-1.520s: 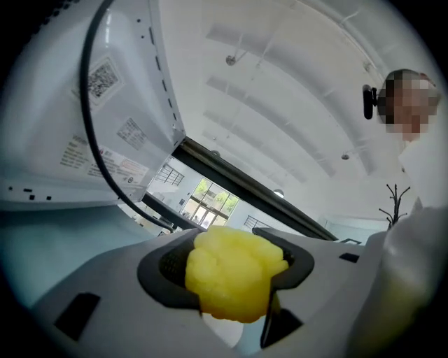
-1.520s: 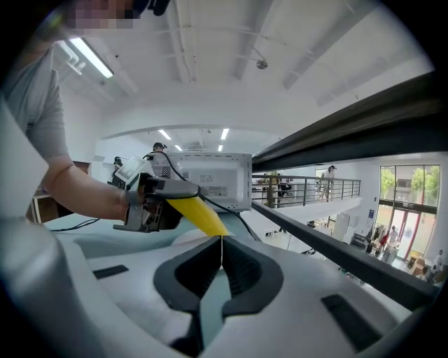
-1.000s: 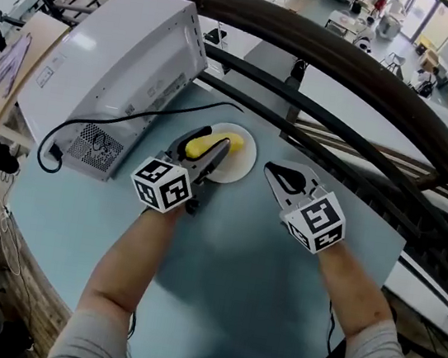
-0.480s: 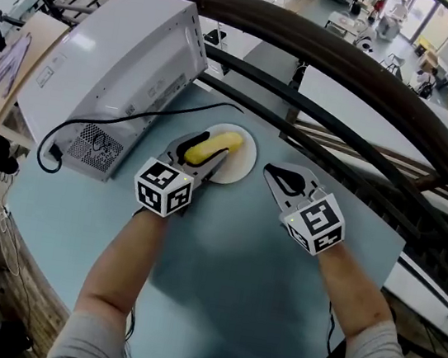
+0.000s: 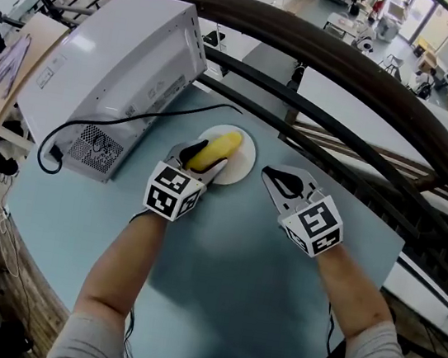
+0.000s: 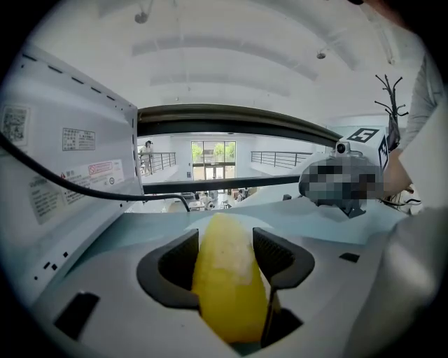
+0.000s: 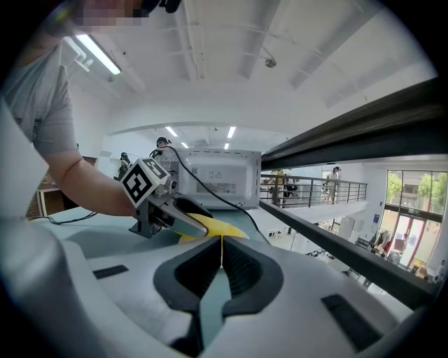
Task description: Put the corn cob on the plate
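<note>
Two tongs hung over the tabletop (image 5: 237, 259). At left, beside the microwave (image 5: 116, 66), the left tongs (image 5: 198, 158) clamped the corn cob (image 5: 219, 146), its far end over the plate (image 5: 241, 166); contact was unclear. The right tongs (image 5: 278, 178), right of the plate, were closed and empty.

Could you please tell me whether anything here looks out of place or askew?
Nothing is spilled or damaged. The one untidy thing is the black cord of the microwave, which trails loose over the table and passes close behind the plate.
</note>
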Available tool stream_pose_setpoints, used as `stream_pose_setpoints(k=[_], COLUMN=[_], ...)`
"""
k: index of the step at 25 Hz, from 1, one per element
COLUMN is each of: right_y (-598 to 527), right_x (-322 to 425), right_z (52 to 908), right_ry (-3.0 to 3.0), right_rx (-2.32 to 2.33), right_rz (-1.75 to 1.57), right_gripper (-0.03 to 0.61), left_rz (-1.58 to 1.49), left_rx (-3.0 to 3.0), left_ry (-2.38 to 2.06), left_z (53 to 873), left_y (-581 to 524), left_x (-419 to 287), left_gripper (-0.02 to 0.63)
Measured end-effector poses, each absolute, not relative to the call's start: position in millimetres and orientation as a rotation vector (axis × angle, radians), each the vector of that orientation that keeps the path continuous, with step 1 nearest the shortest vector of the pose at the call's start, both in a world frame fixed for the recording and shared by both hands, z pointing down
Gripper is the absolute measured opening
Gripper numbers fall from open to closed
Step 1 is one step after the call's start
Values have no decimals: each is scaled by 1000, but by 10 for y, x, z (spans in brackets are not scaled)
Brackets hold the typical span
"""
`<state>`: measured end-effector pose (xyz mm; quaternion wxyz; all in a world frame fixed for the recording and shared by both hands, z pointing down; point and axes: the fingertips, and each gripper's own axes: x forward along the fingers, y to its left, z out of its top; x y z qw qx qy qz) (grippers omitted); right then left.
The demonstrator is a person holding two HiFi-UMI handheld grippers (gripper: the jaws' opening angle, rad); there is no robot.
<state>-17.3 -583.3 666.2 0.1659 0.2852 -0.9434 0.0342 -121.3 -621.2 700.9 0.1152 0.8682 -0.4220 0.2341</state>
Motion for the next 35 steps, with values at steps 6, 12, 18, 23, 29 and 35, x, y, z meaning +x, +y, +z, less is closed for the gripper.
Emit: stream_pose_setpoints(k=[6, 12, 18, 23, 29, 35], right_y=[-5808, -5777, -5693, -5517, -5285, -4804], right_x=[-170, -180, -154, -65, 50, 190], right_z=[6640, 6588, 6469, 6266, 5952, 5511], right_ry=[-2685, -2683, -2668, -2644, -2627, -2625], right_rx=[814, 814, 832, 867, 923, 992], right_rz=[99, 93, 100, 111, 121, 175], right_gripper=[18, 18, 18, 18, 18, 18], left_rz=[703, 731, 698, 662, 558, 427], left_rx=[2544, 2530, 2489, 2487, 2535, 2547], left_ry=[-1237, -1192, -1248, -1272, -1290, -1288], left_z=[7007, 7058, 6966, 6687, 6111, 5485], left_y=[-6202, -6160, -6147, -5978, -5649, -5013], left_x=[-1206, -1179, -1291, -1376, -1457, -1549], left_gripper=[255, 292, 342, 342, 342, 342])
